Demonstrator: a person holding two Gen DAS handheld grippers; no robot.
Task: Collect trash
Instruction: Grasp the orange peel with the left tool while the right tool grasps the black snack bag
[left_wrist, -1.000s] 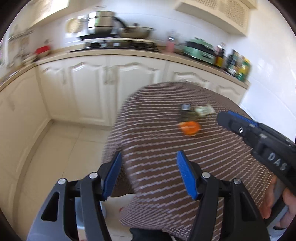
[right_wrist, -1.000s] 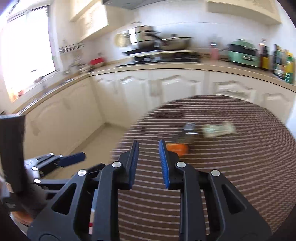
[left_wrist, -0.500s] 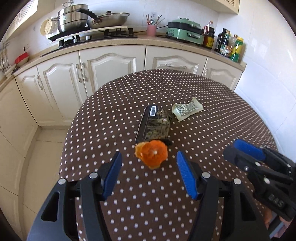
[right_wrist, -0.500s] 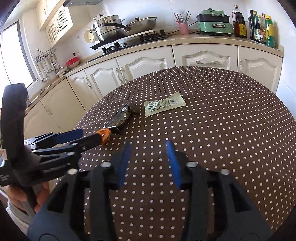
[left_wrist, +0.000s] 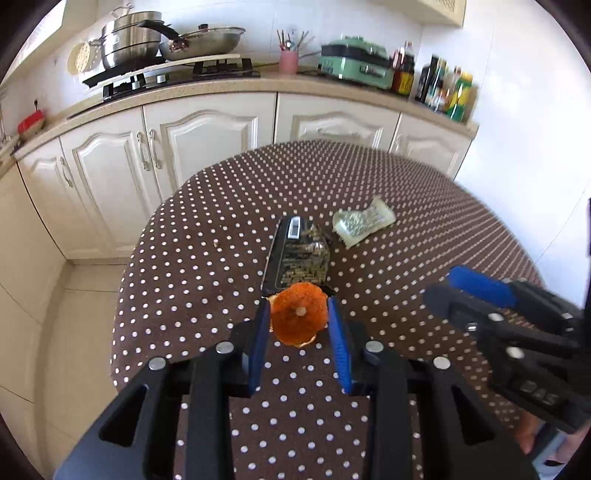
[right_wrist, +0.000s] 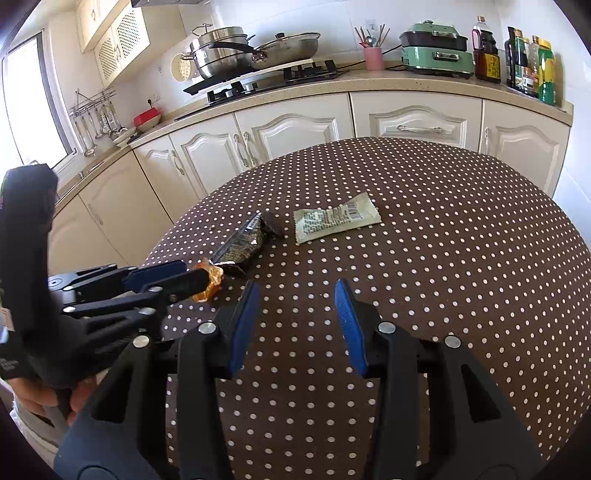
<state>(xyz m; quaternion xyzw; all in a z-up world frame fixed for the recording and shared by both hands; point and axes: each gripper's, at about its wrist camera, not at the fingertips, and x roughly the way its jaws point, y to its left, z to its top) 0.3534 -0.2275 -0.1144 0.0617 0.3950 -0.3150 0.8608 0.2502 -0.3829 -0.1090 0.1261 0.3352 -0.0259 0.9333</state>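
**Left wrist view: orange peel between the pads, 2 wrappers waiting**

Left wrist view shows the round table (left_wrist: 424, 192) in its brown dotted cloth filling the centre of the frame, with the cream kitchen cabinets (left_wrist: 207, 147) across the upper half. Low in the frame the left gripper (left_wrist: 298, 314) has its jaws drawn in on the orange peel (left_wrist: 298, 317); both blue pads look to touch its rim, so I judge it gripped or very nearly so. At right the right gripper (left_wrist: 465, 291) hovers over the cloth; the right wrist view shows its jaws (right_wrist: 295, 291) spread wide and holding nothing.

Just above the peel lies the dark snack wrapper (left_wrist: 301, 254), its near end touching or almost touching the peel. Upper right of it sits the pale green sachet (left_wrist: 364, 221), flat on the cloth.

To do this step well, squeeze lightly: peel is thin and likely to crumple or slip. Lift straight up so the dark wrapper is not dragged. No bin shows in either view.
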